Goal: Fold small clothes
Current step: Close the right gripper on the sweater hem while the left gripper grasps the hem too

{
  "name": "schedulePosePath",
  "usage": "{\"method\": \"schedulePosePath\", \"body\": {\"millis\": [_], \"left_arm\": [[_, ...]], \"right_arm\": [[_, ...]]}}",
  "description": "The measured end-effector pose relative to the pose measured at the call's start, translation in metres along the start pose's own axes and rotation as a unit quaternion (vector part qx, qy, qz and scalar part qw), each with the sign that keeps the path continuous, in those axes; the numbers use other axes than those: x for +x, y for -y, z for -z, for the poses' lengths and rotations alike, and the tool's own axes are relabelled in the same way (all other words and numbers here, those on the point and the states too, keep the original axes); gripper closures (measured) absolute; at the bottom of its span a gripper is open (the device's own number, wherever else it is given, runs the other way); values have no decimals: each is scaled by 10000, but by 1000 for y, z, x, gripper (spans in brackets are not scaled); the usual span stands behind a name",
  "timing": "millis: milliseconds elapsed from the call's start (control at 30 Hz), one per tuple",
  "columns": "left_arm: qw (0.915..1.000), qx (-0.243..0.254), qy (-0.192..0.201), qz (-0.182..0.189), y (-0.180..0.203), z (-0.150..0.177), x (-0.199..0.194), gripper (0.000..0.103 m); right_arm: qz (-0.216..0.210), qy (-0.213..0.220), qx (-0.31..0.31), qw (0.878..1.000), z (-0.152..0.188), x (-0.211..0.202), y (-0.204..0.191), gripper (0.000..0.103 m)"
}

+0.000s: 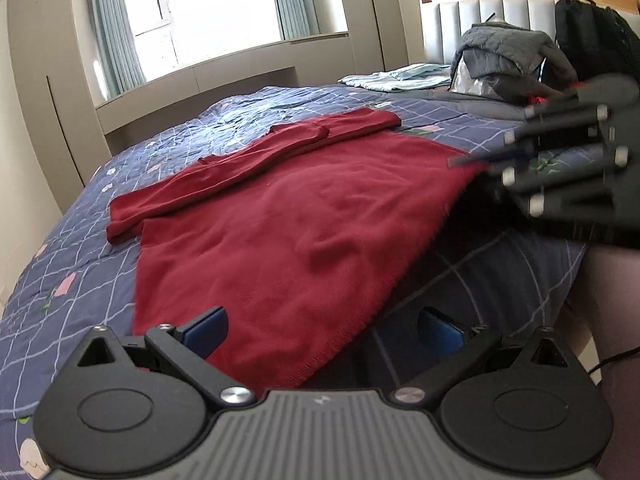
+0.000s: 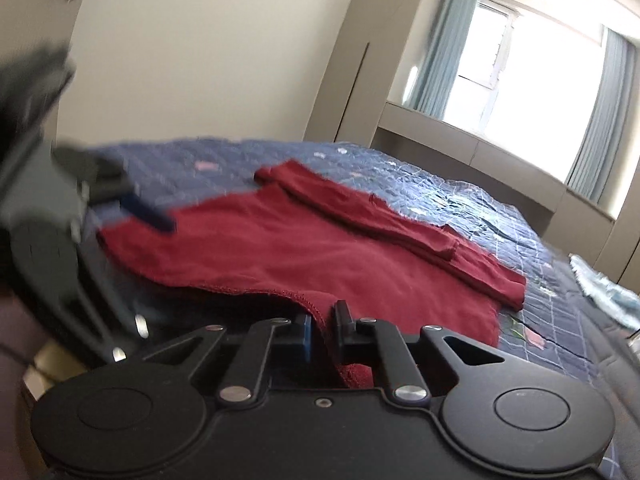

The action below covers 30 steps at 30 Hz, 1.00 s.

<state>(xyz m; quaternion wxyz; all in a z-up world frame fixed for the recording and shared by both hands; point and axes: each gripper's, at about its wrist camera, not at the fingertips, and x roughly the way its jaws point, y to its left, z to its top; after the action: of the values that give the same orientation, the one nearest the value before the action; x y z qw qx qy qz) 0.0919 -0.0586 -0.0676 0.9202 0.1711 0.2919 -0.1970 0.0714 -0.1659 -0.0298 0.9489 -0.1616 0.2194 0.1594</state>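
A dark red long-sleeved top [image 1: 288, 236] lies on the blue patterned bedspread [image 1: 80, 248], both sleeves folded across its far part. My left gripper [image 1: 320, 332] is open, its blue-padded fingers either side of the near hem corner, which lies between them. My right gripper [image 1: 468, 160] shows at the right, shut on the hem's other corner and lifting it. In the right wrist view the red top [image 2: 320, 248] spreads ahead and my right gripper [image 2: 322, 332] pinches its hem. The left gripper [image 2: 148, 210] is blurred at the left there.
A grey quilted jacket [image 1: 508, 56] and a black backpack [image 1: 596, 36] sit by the padded headboard. Light blue clothes [image 1: 396, 78] lie at the bed's far end, also in the right wrist view [image 2: 604, 292]. A window with curtains [image 1: 200, 12] and beige cabinets are behind.
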Motion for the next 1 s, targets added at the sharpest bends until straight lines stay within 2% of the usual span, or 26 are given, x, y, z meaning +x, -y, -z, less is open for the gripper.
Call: {"method": "schedulePosePath", "body": {"millis": [200, 300, 467, 600, 700, 800, 867, 933, 967, 1000], "left_arm": [[9998, -65, -7, -198, 1, -2, 7, 0], [9992, -271, -35, -296, -6, -4, 9, 0], [9970, -352, -62, -682, -14, -4, 10, 0], [9970, -391, -18, -665, -15, 1, 10, 1], [9955, -424, -40, -851, -15, 1, 12, 8], [9944, -429, -20, -969, -17, 1, 12, 11], [9937, -397, -99, -1043, -16, 1, 14, 18], [9923, -352, -189, -1172, -15, 1, 16, 40], [9918, -352, -210, -1214, -16, 1, 17, 46], [9917, -364, -198, -1216, -18, 1, 16, 57]], "right_arm": [[-110, 100, 439, 9989, -17, -6, 16, 92], [-97, 156, 453, 9988, -19, -6, 14, 92], [-89, 177, 539, 9983, -18, -8, 13, 93], [-87, 203, 606, 9979, -18, -9, 15, 94], [-61, 215, 640, 9977, -18, -11, 18, 95], [-69, 252, 694, 9972, -19, -15, 20, 95], [-51, 288, 714, 9970, -20, -17, 22, 95], [-25, 303, 702, 9971, -21, -17, 22, 95], [-15, 292, 680, 9973, -20, -17, 22, 95], [-6, 270, 638, 9976, -20, -17, 21, 95]]}}
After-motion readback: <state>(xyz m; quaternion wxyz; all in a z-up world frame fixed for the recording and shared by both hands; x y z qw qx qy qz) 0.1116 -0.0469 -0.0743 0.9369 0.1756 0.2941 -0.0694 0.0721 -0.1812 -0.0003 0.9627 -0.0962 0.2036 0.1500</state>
